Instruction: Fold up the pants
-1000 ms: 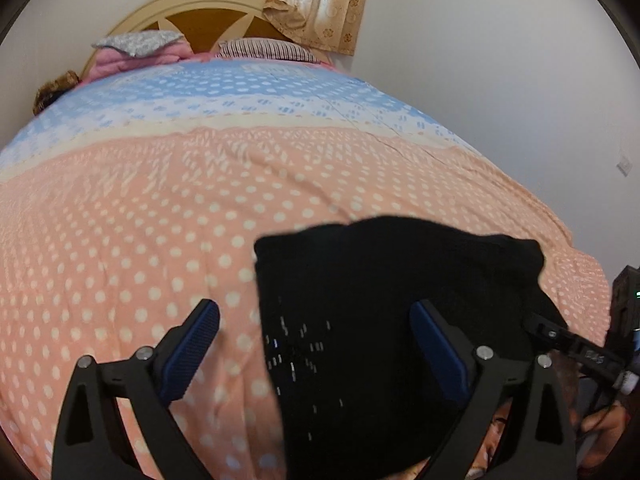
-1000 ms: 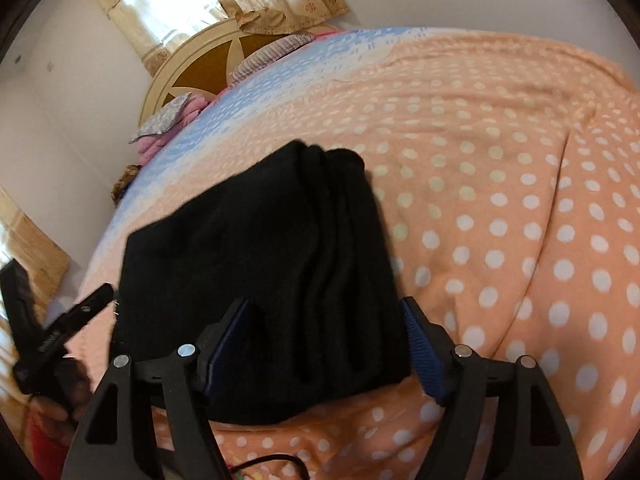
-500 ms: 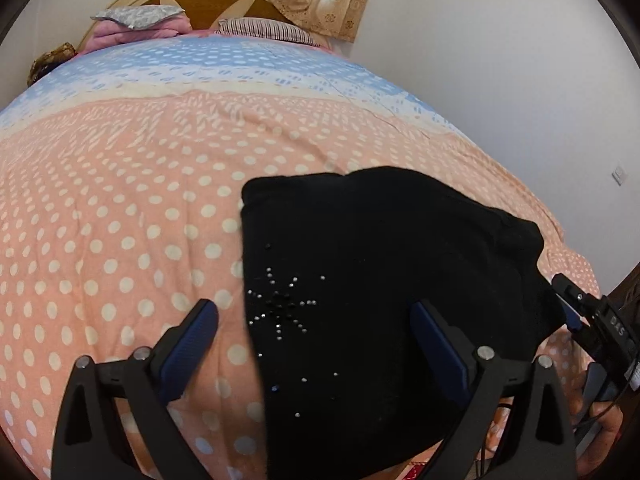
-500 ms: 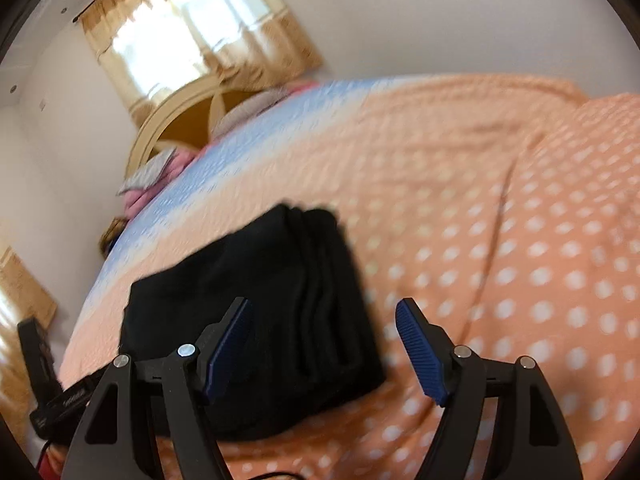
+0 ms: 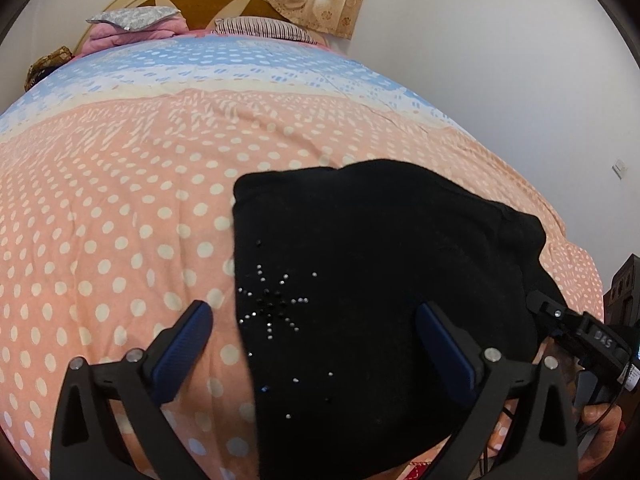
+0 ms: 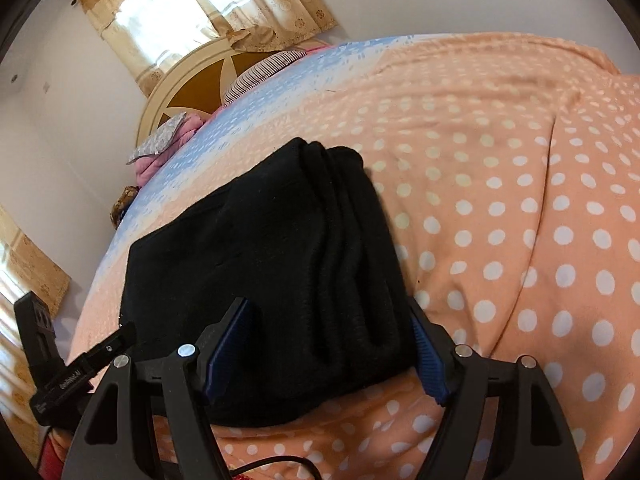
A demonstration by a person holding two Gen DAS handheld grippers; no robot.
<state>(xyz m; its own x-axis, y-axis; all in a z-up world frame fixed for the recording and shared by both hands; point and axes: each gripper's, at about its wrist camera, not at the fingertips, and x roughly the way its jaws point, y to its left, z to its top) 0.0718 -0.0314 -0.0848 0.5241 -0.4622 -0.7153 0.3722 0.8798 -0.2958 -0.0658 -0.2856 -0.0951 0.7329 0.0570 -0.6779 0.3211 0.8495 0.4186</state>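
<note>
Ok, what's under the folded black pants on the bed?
The pants lie folded on the polka-dot bedspread, which shows on the sides in view. Several stacked layers show at one edge. Anything between or beneath them is covered.

Left black two-finger gripper with blue ribbed pads (image 5: 316, 344): jaws spread wide, nothing between them, fingers pointing forward and slightly down. Seen from the other side as a black bar low at the left edge (image 6: 80, 368).

Right black two-finger gripper with blue ribbed pads (image 6: 328, 350): jaws likewise wide apart, gripping nothing, fingers levelled forward. Its tip shows in the left wrist view at the lower right (image 5: 576, 328).

A bare hand (image 5: 600, 432) wraps the right gripper's handle from below, fingers curled; wrist and arm out of view.
</note>
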